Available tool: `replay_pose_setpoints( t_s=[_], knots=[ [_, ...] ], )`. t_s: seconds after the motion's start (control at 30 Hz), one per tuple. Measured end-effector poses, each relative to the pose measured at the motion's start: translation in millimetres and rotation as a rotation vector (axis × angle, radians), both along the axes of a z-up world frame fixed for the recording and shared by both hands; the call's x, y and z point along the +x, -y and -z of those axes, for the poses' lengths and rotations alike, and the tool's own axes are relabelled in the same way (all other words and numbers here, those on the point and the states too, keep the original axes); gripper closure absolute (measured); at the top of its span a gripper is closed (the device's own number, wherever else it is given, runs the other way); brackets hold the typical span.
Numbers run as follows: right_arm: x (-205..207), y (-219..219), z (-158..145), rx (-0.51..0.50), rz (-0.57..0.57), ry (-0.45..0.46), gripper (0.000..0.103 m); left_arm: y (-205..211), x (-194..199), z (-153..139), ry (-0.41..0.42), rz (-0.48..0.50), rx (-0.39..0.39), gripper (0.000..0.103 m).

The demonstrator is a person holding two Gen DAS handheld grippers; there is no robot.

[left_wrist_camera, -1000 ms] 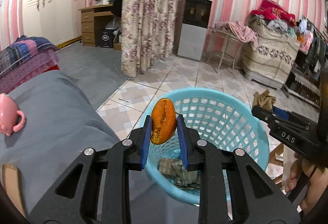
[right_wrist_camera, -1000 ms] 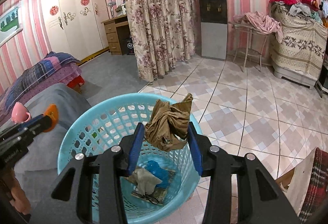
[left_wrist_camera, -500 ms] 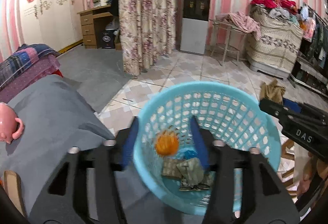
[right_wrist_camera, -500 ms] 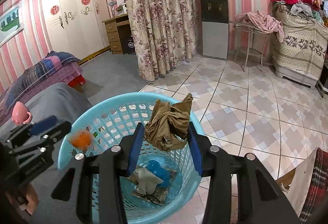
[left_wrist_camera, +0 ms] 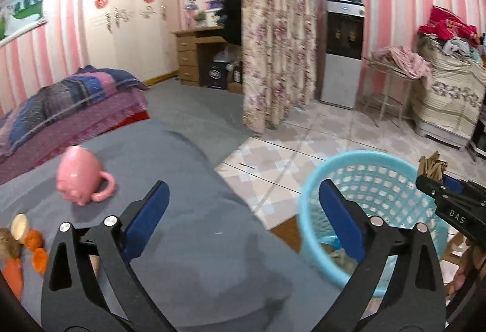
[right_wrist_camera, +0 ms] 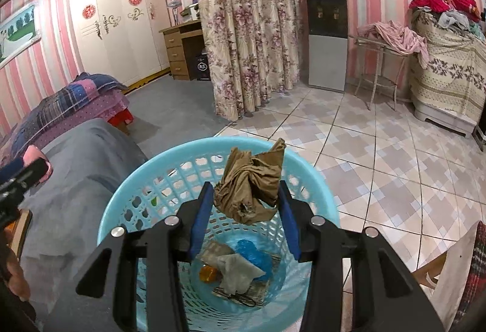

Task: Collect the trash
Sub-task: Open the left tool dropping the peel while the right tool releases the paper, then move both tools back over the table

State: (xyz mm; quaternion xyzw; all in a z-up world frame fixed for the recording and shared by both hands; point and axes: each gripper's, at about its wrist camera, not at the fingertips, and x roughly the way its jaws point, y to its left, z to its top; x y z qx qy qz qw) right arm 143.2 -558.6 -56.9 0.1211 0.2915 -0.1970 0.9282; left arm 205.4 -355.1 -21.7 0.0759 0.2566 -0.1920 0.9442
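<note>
A light blue plastic basket stands on the floor beside the grey table; it also shows in the left wrist view. My right gripper is shut on a crumpled brown paper and holds it over the basket. Inside lie an orange peel, a grey wad and a blue wrapper. My left gripper is open and empty over the grey table. More orange peels lie at the table's left edge.
A pink mug lies on its side on the grey table. A bed with a plaid blanket stands to the left. Behind are a floral curtain, a water dispenser and tiled floor.
My left gripper opened and dropped the orange peel into the basket, then swung left over the grey table. My right gripper stays over the basket with the brown paper.
</note>
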Motion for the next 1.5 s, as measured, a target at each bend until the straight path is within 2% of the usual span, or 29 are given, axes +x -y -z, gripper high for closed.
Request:
replay_pose_setpoints(
  t_s=[0.27,0.33,0.37,0.43,0.53,0.67,1.0,1.33,1.5],
  knots=[
    [12.8,-15.7,5.6,-0.002,-0.019,-0.007,0.058,-36.1,15.5,-2.0,-0.040,-0.084,-0.068,0.007],
    [15.2,-17.8,5.1,0.002,-0.022,-0.002,0.052,-41.5,15.4,-2.7,-0.044,-0.093,-0.076,0.007],
    [16.4,-19.4,4.5,-0.002,-0.018,0.000,0.044,-43.0,14.8,-3.6,-0.041,-0.097,-0.077,0.007],
    [17.4,-23.2,3.1,-0.010,-0.024,0.007,0.035,-44.9,12.2,-4.7,-0.035,-0.099,-0.075,0.007],
    [16.7,-27.4,0.3,-0.019,-0.031,0.013,0.028,-49.7,6.8,-8.0,-0.027,-0.102,-0.074,0.007],
    [13.0,-32.9,-8.7,-0.036,-0.030,0.032,0.012,-60.9,-1.8,-13.9,-0.015,-0.117,-0.076,0.007],
    [6.9,-68.4,-34.1,-0.074,-0.075,0.066,0.004,-115.8,-28.4,-25.2,-0.001,-0.191,-0.089,0.006],
    [14.5,-147.2,-46.9,-0.074,-0.228,0.093,0.004,-185.3,-56.2,-33.0,0.026,-0.282,-0.061,0.006],
    [17.5,-184.0,-46.9,-0.092,-0.297,0.094,0.004,-229.3,-67.5,-29.4,0.027,-0.358,-0.039,0.006]
  ],
)
